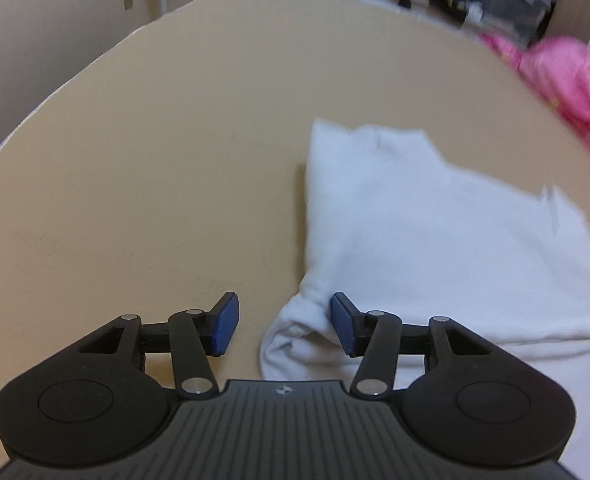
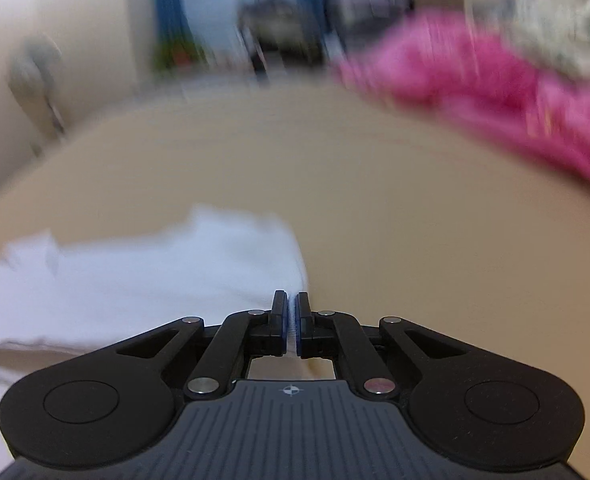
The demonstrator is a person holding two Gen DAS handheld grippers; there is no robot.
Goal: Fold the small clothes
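Note:
A white garment (image 1: 415, 240) lies flat on the beige table (image 1: 155, 160), to the right in the left wrist view. My left gripper (image 1: 283, 326) is open just above it. A rolled corner of the white cloth sits between its blue pads (image 1: 226, 324), against the right pad and clear of the left one. The right wrist view is blurred. There the same white garment (image 2: 143, 280) lies to the left, and my right gripper (image 2: 292, 322) is shut on a thin edge of it, at the cloth's right border.
A pink garment (image 1: 567, 76) is heaped at the table's far right, also blurred in the right wrist view (image 2: 475, 92). The table's curved left edge (image 1: 55, 96) borders a pale wall. Cluttered furniture stands beyond the far edge.

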